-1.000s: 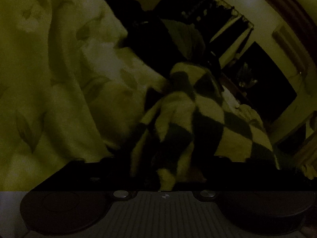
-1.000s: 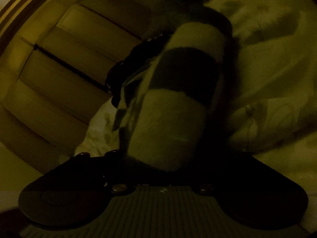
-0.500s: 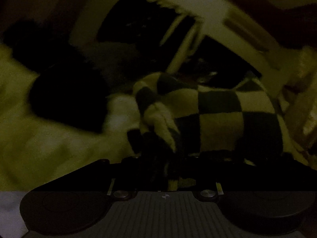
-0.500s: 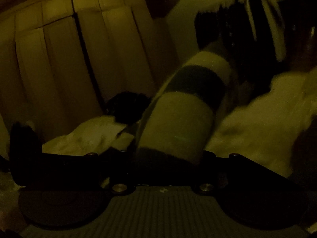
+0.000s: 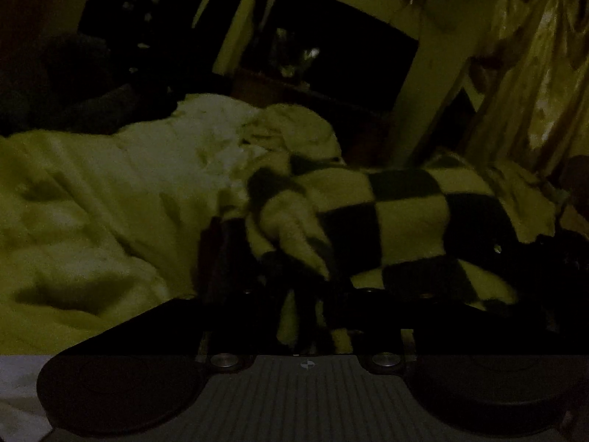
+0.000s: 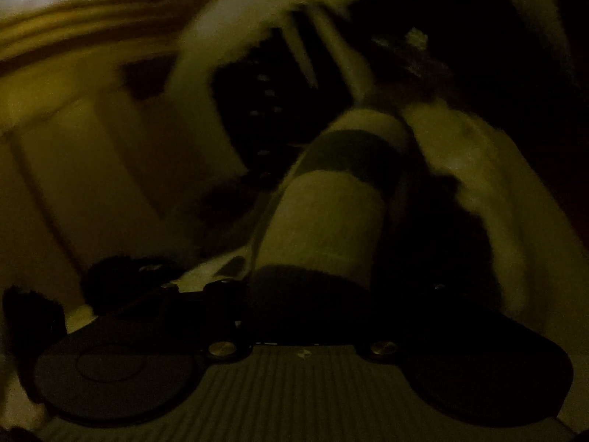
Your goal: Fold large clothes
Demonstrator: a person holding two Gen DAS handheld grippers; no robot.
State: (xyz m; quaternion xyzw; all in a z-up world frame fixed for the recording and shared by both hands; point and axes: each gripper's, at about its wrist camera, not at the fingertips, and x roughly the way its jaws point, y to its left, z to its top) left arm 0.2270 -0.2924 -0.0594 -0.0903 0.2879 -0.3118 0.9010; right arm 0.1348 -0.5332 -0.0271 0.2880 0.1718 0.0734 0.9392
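Dim light, both views. My left gripper [image 5: 305,294] is level and pinches a bunched fold of the checked garment [image 5: 397,217]; the cloth runs out toward 2 o'clock over the pale bedding [image 5: 110,199]. My right gripper [image 6: 313,287] tilts upward toward the wall, clamped on the same garment [image 6: 327,228], which rises as a band toward 12 o'clock. Background blurred.

One checkered garment [image 5: 405,213], one pale bedcover [image 5: 110,191] at nine o'clock, one shiny curtain [image 5: 533,73] at two o'clock, two hand-held grippers.
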